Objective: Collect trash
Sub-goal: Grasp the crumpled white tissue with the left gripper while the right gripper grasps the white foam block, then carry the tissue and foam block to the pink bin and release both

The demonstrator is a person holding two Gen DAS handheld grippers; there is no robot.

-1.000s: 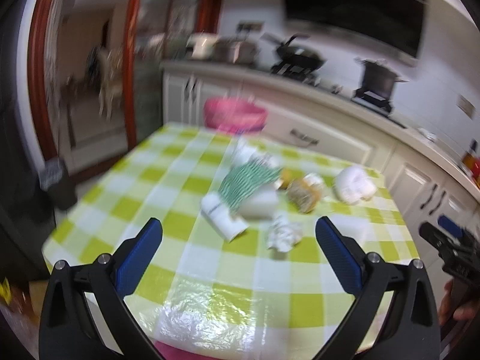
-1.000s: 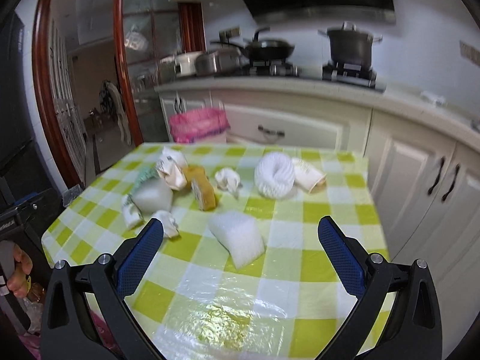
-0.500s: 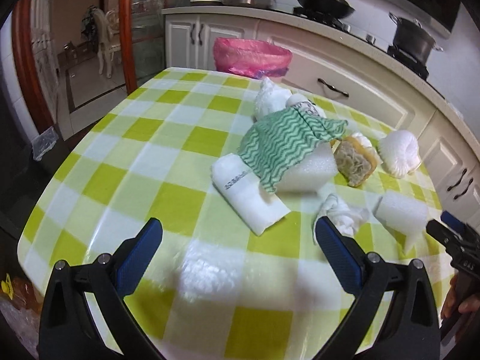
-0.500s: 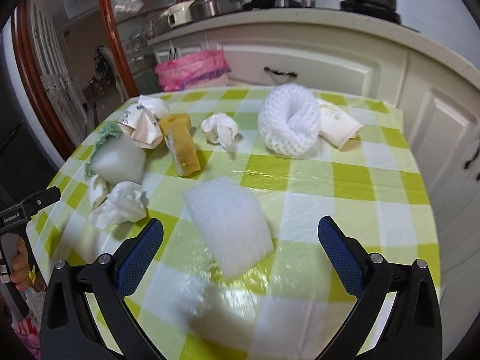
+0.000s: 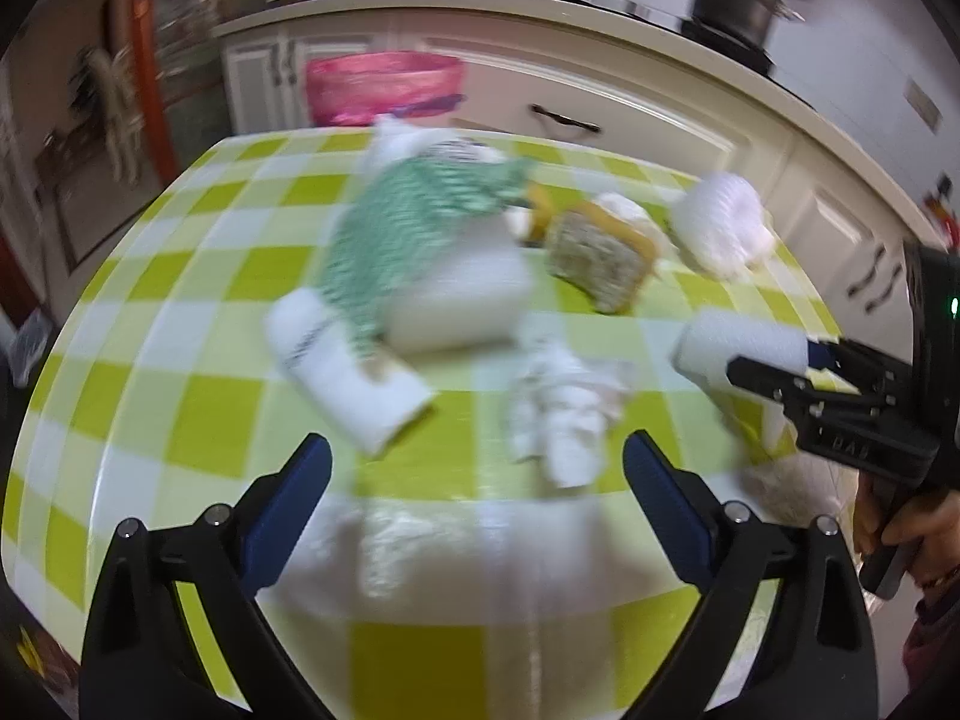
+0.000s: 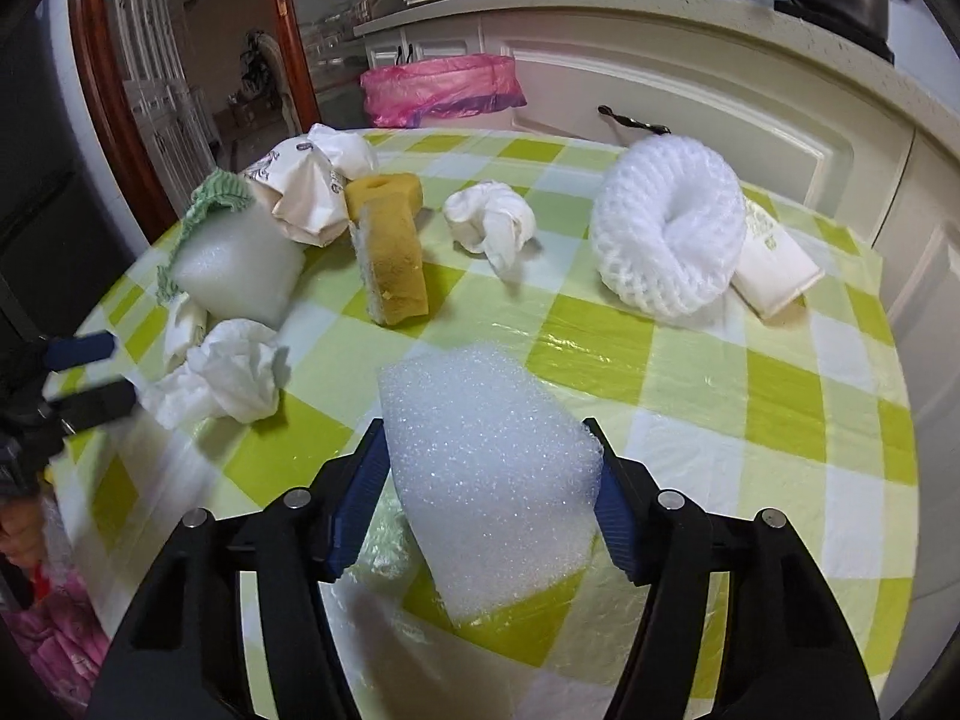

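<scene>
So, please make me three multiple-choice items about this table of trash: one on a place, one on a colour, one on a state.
1. Where does the pink-lined bin stand?
A. on the table
B. beyond the table's far edge, before the cabinets
C. under the right gripper

2. What colour is the upright sponge?
A. yellow
B. blue
C. red

3. What lies between the jaws of the right gripper?
A. a crumpled tissue
B. nothing
C. the white foam block

Answers:
1. B: the bin shows behind the checked tablecloth, in front of the white cabinet doors.
2. A: its body is yellow with a pale scouring face.
3. C: the jaws are closing, and the foam block sits between both blue pads.
</scene>
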